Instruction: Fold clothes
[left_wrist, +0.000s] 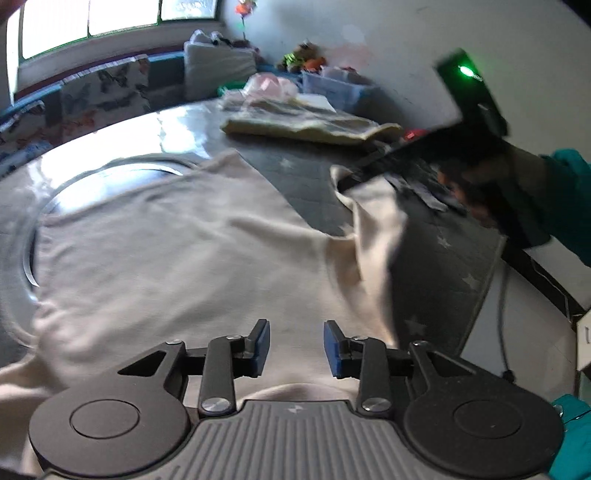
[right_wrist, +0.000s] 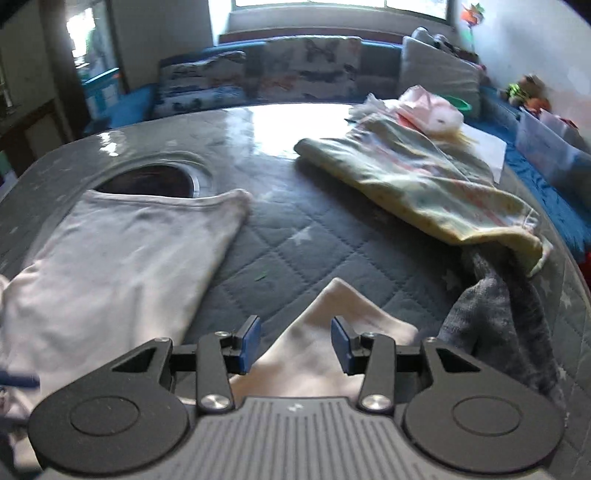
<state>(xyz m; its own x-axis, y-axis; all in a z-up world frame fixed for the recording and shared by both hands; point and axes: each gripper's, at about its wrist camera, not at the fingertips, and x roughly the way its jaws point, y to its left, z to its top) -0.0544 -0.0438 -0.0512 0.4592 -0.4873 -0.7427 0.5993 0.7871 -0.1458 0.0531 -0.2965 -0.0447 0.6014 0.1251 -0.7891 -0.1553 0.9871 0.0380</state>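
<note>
A cream garment (left_wrist: 166, 258) lies spread on the grey quilted mat (left_wrist: 306, 184), and it also shows in the right wrist view (right_wrist: 110, 258). My left gripper (left_wrist: 295, 347) hovers low over its near part, open, with nothing between the blue pads. My right gripper (right_wrist: 295, 345) is open too. A corner of the cream garment (right_wrist: 325, 332) lies between and under its fingers, and the pads stand apart from it. In the left wrist view the blurred right gripper (left_wrist: 354, 177) is raised at the right, and that corner (left_wrist: 373, 229) hangs from it.
A yellow patterned cloth (right_wrist: 406, 177) and a grey knit garment (right_wrist: 498, 314) lie at the right. A round opening (right_wrist: 147, 181) sits in the table behind the cream garment. A hand in a teal sleeve (left_wrist: 569, 199) holds the right gripper. Cushions (right_wrist: 295, 74) line the back.
</note>
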